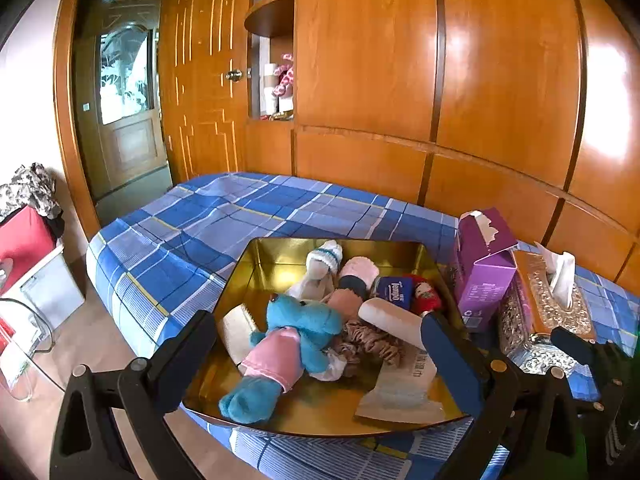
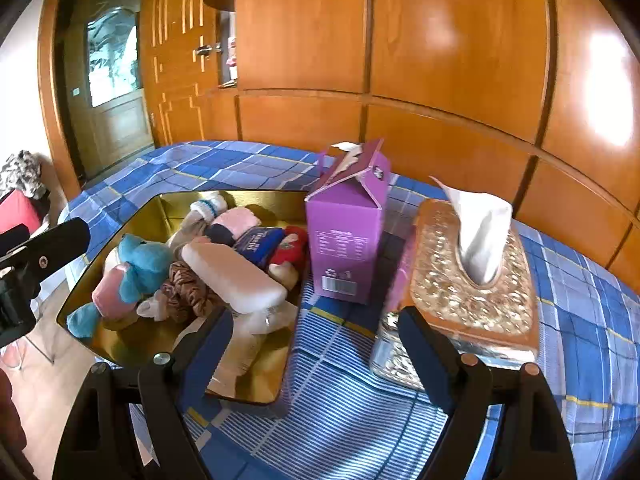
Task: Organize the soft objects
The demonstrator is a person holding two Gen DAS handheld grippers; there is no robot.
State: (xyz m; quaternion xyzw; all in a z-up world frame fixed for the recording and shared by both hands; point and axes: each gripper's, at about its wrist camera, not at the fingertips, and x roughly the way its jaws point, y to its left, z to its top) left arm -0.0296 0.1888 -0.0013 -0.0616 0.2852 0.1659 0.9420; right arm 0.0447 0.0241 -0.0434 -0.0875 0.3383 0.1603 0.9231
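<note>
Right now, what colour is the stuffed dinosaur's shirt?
Pink. The blue plush dinosaur wears a pink shirt, clearest in the left wrist view.

I see a glossy gold metal tray [image 1: 260, 256], a fuzzy blue plush toy [image 1: 304, 320], checked cloth bedsheet [image 1: 224, 216], and shiny varnished wood wardrobe [image 1: 500, 80].

Soft toys [image 1: 292, 344] heaped in gold tin [image 1: 256, 264].
</note>
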